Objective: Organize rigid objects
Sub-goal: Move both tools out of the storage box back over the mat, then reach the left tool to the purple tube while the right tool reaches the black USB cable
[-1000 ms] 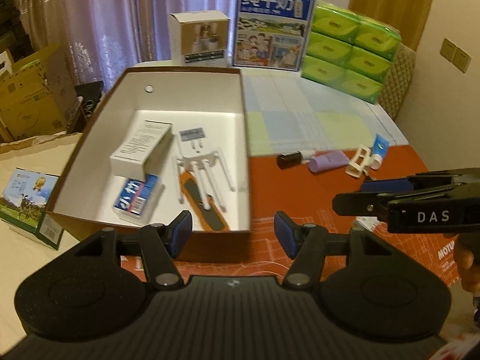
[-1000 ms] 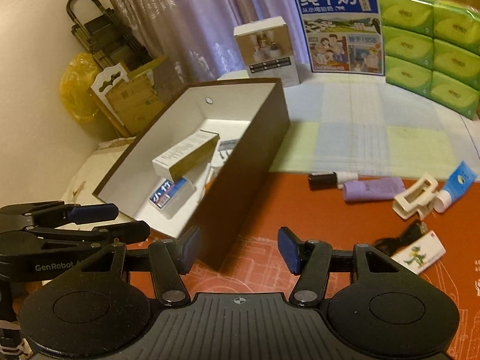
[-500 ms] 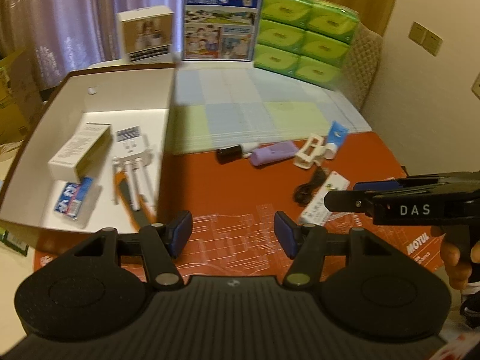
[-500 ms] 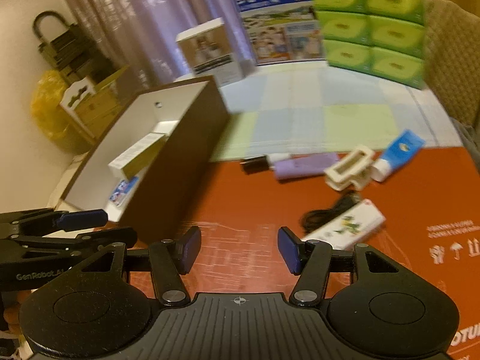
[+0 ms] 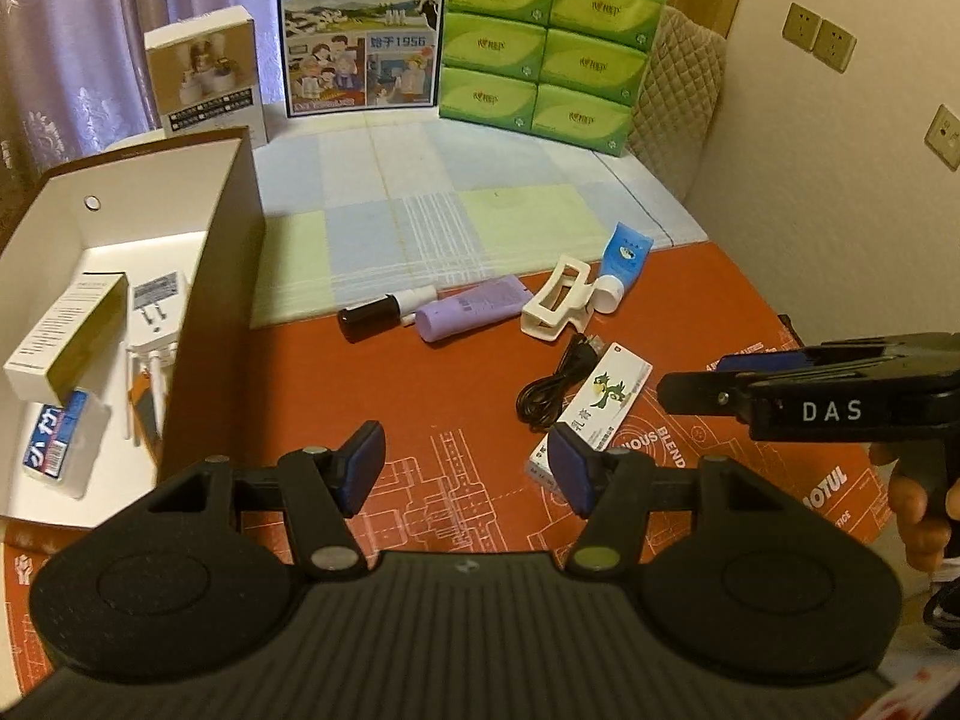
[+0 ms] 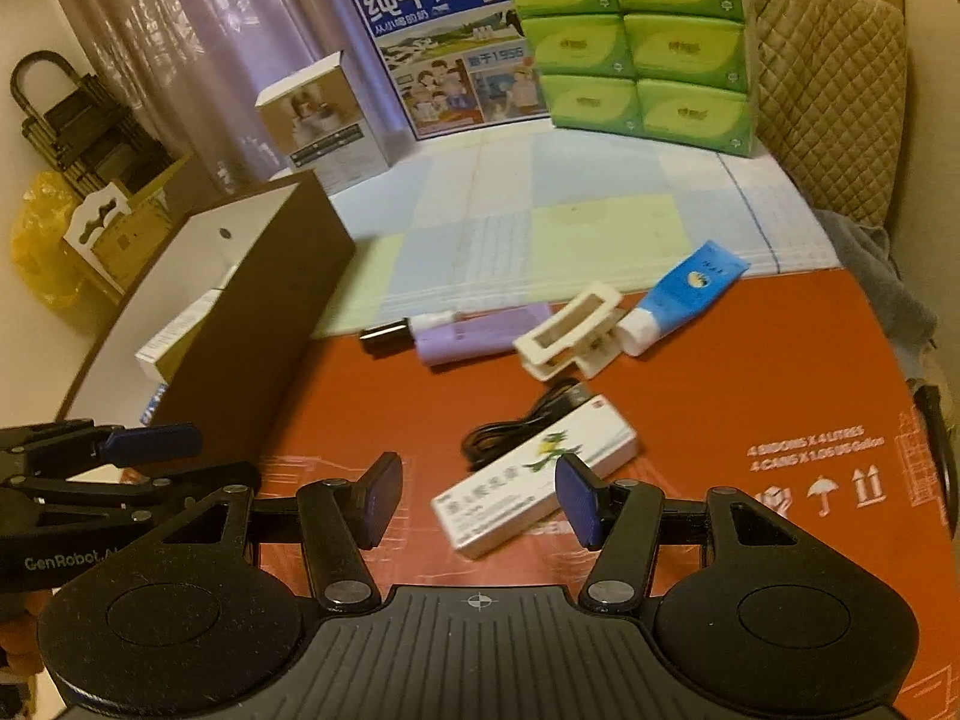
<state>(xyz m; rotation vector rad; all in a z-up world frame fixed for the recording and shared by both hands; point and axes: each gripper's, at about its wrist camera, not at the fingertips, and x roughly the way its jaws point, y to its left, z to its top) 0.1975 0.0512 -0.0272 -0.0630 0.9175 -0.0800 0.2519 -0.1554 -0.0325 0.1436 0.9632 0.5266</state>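
On the orange mat lie a white medicine box with a green bird (image 5: pixel 603 402) (image 6: pixel 531 474), a black cable (image 5: pixel 549 387) (image 6: pixel 516 426), a white hair clip (image 5: pixel 555 300) (image 6: pixel 570 330), a purple tube (image 5: pixel 474 315) (image 6: pixel 480 333), a blue-and-white tube (image 5: pixel 621 261) (image 6: pixel 684 297) and a dark bottle (image 5: pixel 375 318) (image 6: pixel 390 336). My left gripper (image 5: pixel 465 468) hovers open over the mat just left of the medicine box. My right gripper (image 6: pixel 477 498) is open just above that box's near end. Both hold nothing.
A brown box with a white inside (image 5: pixel 225 276) (image 6: pixel 282 300) stands at the left and holds several small cartons and tools. At the back stand a milk carton (image 5: pixel 360 24), green tissue packs (image 5: pixel 546 42) and a small white box (image 5: pixel 204 72). A wall (image 5: pixel 840 180) closes the right side.
Both grippers have swung right, away from the brown box and toward the loose items on the orange mat. Their jaws kept the same width.
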